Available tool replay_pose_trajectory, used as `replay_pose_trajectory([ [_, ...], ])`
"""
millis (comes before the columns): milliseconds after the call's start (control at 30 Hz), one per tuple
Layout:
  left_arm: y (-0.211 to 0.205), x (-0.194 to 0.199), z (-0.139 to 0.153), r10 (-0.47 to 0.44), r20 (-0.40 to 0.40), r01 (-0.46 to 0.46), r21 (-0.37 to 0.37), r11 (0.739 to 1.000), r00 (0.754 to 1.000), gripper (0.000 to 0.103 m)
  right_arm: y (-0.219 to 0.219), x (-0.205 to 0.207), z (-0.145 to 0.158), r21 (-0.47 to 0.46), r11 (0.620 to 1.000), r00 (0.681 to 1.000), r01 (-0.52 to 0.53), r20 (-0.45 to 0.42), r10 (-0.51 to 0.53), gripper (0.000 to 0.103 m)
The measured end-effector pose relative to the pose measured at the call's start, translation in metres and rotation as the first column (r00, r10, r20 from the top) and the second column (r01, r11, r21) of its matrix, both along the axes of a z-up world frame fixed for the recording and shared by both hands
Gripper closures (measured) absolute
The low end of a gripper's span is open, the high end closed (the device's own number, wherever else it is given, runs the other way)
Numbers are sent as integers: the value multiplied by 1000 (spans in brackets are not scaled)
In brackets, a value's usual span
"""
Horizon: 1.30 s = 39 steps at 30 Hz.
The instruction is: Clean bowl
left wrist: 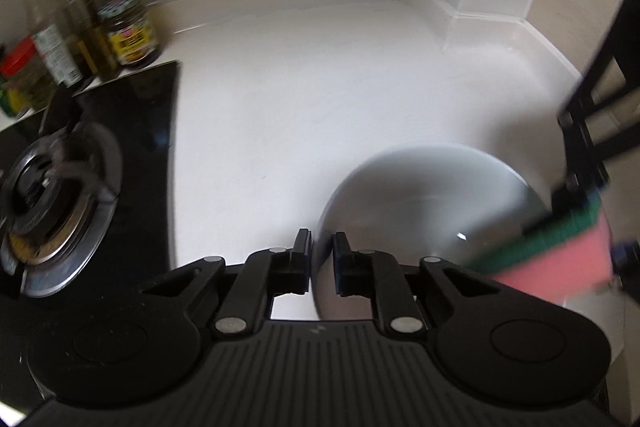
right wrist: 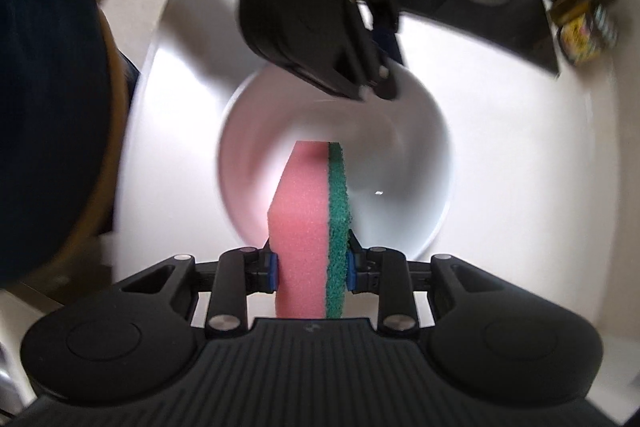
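Observation:
A white bowl (left wrist: 432,211) sits on the white counter (left wrist: 300,87); it also shows in the right wrist view (right wrist: 400,163). My left gripper (left wrist: 322,247) is shut on the bowl's near rim, one finger inside and one outside. My right gripper (right wrist: 311,267) is shut on a pink sponge with a green scrub side (right wrist: 308,211), whose tip reaches into the bowl. In the left wrist view the sponge (left wrist: 560,251) is at the bowl's right edge. The left gripper (right wrist: 376,83) appears at the bowl's far rim in the right wrist view.
A black gas hob with a steel burner (left wrist: 52,195) lies left of the bowl. Bottles and a jar (left wrist: 128,31) stand behind the hob by the wall. The counter meets a wall corner (left wrist: 452,11) at the back right. The person's body (right wrist: 48,107) is at the left.

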<state>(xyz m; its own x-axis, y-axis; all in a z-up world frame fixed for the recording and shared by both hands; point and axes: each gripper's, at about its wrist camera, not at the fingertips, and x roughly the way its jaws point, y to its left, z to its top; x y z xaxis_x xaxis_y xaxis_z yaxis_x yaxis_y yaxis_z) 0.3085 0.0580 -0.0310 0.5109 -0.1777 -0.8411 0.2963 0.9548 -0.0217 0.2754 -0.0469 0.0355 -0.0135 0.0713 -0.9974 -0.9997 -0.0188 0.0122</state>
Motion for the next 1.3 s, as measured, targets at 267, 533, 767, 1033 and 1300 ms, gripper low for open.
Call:
replay_pose_trajectory([
  [267,-4,20,-1,-59,-11,59,-7,998,998,75,-38,15,26,240,905,925,351,-238,-295,77],
  [533,23,26,5,17,-184,-36,-98,995,983,89,-55,8,44,203,968,978,151,114,-176,77],
  [767,37,0,-5,112,-295,-159,-141,977,949,88,-4,10,23,89,973,947,-214,261,185,77],
  [1033,40,-18,-5,147,-246,-182,-125,975,958,84,23,4,-8,-96,908,872,-407,254,418,78],
  [1300,37,-4,-1,98,-120,-106,-65,992,988,91,18,-13,-9,-161,920,913,-356,150,380,78],
])
